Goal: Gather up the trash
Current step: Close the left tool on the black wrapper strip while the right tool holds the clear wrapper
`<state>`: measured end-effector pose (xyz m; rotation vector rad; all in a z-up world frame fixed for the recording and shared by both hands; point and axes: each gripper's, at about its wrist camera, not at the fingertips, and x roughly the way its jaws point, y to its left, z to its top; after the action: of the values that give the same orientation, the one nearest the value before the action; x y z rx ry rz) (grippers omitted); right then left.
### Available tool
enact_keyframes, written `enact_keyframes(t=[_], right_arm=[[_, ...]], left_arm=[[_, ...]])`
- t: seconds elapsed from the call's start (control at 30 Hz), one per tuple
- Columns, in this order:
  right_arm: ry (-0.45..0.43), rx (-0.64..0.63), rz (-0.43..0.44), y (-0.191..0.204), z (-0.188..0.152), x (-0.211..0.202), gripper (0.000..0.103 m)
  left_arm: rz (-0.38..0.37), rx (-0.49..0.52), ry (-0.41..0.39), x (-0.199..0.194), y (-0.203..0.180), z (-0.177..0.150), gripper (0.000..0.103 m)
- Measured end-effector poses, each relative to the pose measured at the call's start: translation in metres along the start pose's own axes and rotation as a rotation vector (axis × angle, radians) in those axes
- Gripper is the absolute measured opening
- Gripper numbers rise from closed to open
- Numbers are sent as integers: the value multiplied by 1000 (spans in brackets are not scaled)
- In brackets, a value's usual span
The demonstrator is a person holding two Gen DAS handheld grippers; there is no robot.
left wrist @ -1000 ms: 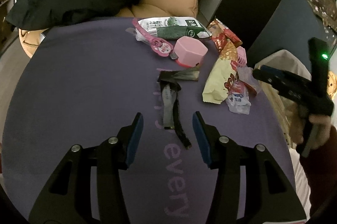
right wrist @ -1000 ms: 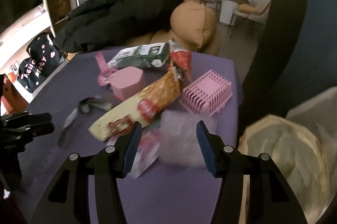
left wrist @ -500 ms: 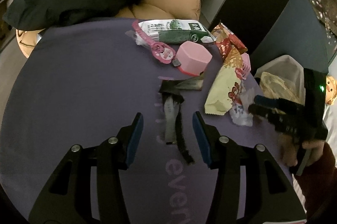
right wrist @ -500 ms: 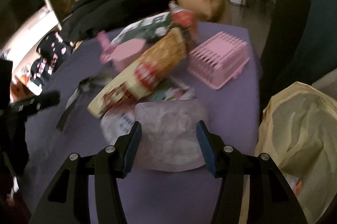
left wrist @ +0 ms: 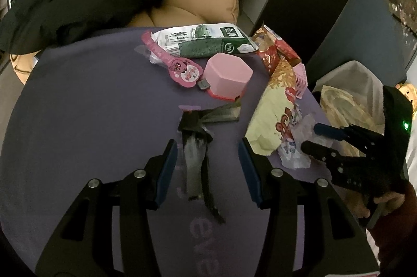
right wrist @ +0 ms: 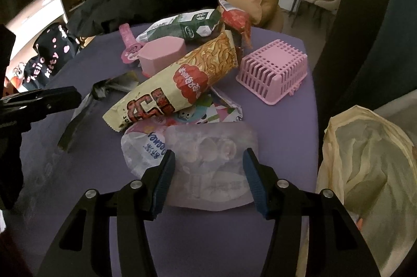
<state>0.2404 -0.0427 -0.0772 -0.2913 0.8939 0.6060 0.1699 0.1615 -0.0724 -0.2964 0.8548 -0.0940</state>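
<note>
The step in hand looks like the reach: each gripper lines up on a piece of trash, nothing lifted yet. The right gripper (right wrist: 208, 170) has its fingers wide and empty, astride the near edge of a clear blister pack (right wrist: 213, 162) that lies flat on the purple desk (right wrist: 286, 84); whether the pads touch it I cannot tell. At 11 o'clock from the pack, a yellow snack bag (right wrist: 177, 87) lies across other wrappers, and at 1 o'clock a pink basket (right wrist: 273, 71) sits upside down. The bin bag (right wrist: 365, 159) gapes at 3 o'clock, just off the desk edge.

The left gripper (left wrist: 208, 167) is also open, empty, framing a dark torn wrapper (left wrist: 196, 146) on the desk.

Next, I judge, the right fingers should close on the pack's thin edge, lift, then swing to the bag; the flat plastic may slip, so a low pinch is wanted
</note>
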Motion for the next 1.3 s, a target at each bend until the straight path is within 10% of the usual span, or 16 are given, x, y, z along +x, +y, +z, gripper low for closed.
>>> enact_keyframes(t=[0.57, 0.77, 1.07, 1.13, 1.3], right_arm=[[6, 1, -5, 2, 0, -1, 51], [42, 20, 64, -7, -3, -11, 17], [-79, 145, 177, -24, 11, -32, 29], [-87, 184, 162, -24, 16, -29, 46], [-117, 248, 151, -18, 31, -24, 46]], left_arm=[[6, -48, 29, 24, 3, 13, 46], [9, -77, 47, 17, 7, 14, 46], [49, -46, 76, 33, 5, 10, 46], [57, -40, 67, 36, 3, 13, 30], [41, -19, 65, 27, 4, 5, 22]])
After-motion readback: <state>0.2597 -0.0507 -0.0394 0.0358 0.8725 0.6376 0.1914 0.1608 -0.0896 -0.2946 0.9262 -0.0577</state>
